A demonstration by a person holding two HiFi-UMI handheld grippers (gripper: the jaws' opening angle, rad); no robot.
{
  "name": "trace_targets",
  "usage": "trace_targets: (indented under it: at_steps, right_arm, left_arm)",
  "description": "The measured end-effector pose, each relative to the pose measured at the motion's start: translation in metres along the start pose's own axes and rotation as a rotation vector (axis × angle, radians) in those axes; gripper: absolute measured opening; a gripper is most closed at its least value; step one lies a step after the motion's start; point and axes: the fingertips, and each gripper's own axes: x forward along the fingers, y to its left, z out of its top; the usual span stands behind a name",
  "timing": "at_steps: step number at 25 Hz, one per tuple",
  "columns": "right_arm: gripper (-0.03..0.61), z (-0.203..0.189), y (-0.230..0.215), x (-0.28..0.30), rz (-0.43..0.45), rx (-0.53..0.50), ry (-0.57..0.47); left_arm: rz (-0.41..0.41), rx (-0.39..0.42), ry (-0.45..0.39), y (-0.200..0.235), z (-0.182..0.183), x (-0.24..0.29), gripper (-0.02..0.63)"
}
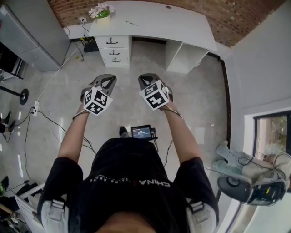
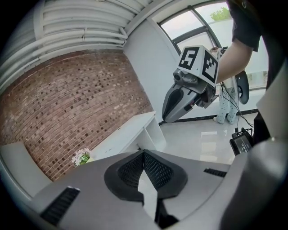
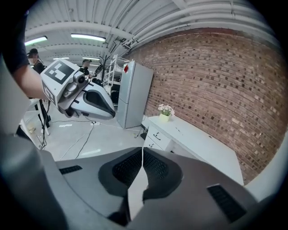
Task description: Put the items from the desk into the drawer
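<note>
Drawer unit (image 1: 113, 48) sits well ahead, all three white fronts closed, and both tools hang in the air short of it. Left hand-held gripper (image 1: 107, 78) is clenched: in its own view the ribbed pads (image 2: 157, 170) meet at the tips, nothing between them. Right hand-held gripper (image 1: 146, 78) is the same story, tips pressed together and empty, only a sliver of light lower down. The two are held side by side at about the same height, apart from each other, marker cubes facing up at the head camera, arms stretched forward over the shiny grey floor (image 1: 136, 98).

Out beyond them is the white counter (image 1: 154, 20) against the brick wall (image 1: 236, 18). On its left end stands a small pot of pale flowers (image 1: 102, 11), right above the drawers. Further along the top lies one thin dark item (image 1: 131, 22), too small to identify. Right of the drawers, an open knee space and an open white shelf bay (image 1: 182, 57). A tall grey cabinet (image 1: 36, 32) stands left of the counter. Down on the floor near the person's feet is a small lit screen (image 1: 142, 132), with cables (image 1: 50, 120) trailing off to the left.
</note>
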Motion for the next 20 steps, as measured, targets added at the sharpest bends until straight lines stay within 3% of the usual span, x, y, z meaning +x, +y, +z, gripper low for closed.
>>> trace_targets:
  at_steps: [4,9,20]
  right_arm:
    - [0.017,0.025,-0.004,0.040,-0.002,0.006,0.008]
    - [0.017,0.032,-0.012,0.072,0.003,-0.010,0.046]
    - [0.017,0.055,-0.085,0.162,0.061,-0.036,0.043]
  left_arm:
    - [-0.007,-0.002,-0.005,0.045,-0.020,0.013,0.012]
    - [-0.018,-0.018,-0.007,0.068,-0.037,0.029,0.012]
    - [0.005,-0.044,0.031,0.138,-0.058,0.114,0.012]
